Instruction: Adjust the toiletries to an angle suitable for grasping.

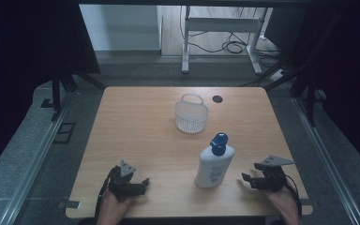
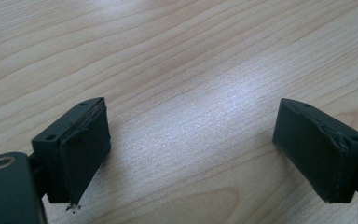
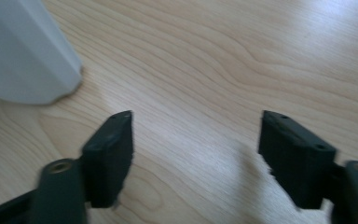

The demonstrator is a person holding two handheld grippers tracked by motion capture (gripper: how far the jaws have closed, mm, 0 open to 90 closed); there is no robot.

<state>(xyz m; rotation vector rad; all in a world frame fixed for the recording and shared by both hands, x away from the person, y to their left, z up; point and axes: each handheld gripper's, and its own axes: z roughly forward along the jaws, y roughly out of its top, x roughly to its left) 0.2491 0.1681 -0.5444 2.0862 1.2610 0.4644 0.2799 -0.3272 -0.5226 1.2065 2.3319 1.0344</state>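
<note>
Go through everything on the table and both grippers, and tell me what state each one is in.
Lotion bottle: upright, blue pump cap on, untouched.
White basket: upright, looks empty, handle at the far side.
Left gripper: open, holding nothing, low over the table.
Right gripper: open, holding nothing, beside the bottle.

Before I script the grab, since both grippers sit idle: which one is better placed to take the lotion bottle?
Probably the right gripper: open, it sits just beside the lotion bottle. The left gripper, also open, lies farther off, over bare table.

Both claws (image 1: 143,183) (image 1: 246,180) wide apart, low.
</note>
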